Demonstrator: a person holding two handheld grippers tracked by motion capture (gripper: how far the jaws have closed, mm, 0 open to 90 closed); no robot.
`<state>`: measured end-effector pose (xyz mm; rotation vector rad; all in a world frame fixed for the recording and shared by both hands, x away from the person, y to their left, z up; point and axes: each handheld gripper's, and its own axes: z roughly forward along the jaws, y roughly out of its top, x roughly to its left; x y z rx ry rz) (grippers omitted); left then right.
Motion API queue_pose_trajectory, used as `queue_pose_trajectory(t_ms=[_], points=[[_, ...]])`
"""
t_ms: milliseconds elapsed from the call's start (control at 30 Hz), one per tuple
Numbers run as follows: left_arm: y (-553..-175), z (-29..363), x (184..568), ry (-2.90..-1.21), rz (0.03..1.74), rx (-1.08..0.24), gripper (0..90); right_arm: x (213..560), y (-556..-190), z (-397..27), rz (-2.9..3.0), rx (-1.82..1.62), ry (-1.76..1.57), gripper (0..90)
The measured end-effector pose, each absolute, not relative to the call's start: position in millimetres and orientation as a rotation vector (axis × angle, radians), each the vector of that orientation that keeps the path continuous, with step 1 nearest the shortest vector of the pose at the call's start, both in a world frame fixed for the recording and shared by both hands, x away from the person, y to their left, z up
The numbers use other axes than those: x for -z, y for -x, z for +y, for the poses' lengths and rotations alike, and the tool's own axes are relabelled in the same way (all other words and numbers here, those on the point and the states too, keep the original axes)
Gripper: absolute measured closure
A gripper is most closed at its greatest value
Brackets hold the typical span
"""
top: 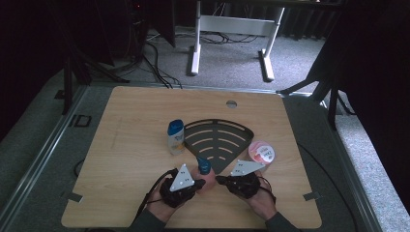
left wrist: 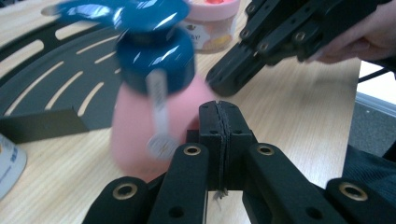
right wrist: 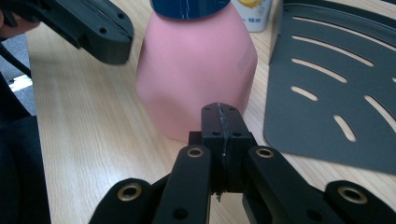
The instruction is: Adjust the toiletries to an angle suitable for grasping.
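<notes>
We see a pink spray bottle (top: 205, 175) with a blue trigger head standing upright on the wooden table (top: 125, 145), near the front edge, between the two grippers. It sits just off the near tip of the dark slotted corner shelf (top: 220, 137) that lies flat on the table.

The left gripper (left wrist: 219, 114) is just left of the bottle. In the left gripper view its jaws are pressed together with nothing between them, and the bottle (left wrist: 154, 116) stands blurred just beside the tips; we cannot tell whether they touch it.

The right gripper (right wrist: 222, 116) is just right of the bottle, and its jaws are likewise closed on nothing. In the right gripper view the bottle's pink body (right wrist: 196, 70) rises right behind the closed tips, with the shelf (right wrist: 336, 93) to the right.

Farther off, a white bottle with a blue cap (top: 175, 137) stands left of the shelf, and a pink round tub (top: 261, 153) sits at the shelf's right.
</notes>
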<state>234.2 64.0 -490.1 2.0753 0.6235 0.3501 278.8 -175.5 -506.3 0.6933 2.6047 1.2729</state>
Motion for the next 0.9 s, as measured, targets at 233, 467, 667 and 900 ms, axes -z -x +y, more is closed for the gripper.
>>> queue_pose_trajectory(t_ms=[233, 467, 667, 900], points=[[-240, 55, 487, -2.05, 0.636, -0.42, 89.6, 508, -285, -164, 2.615, -1.308, -0.674, 90.0], [-244, 47, 489, -2.047, 0.636, -0.499, 89.9, 508, -286, -166, 2.6, -1.288, -0.669, 90.0], [-245, 46, 489, -2.055, 0.637, -0.524, 90.0, 506, -287, -184, 2.573, -1.276, -0.715, 90.0], [-247, 59, 491, -2.059, 0.702, -0.554, 90.0, 505, -288, -205, 2.538, -1.27, -0.778, 90.0]])
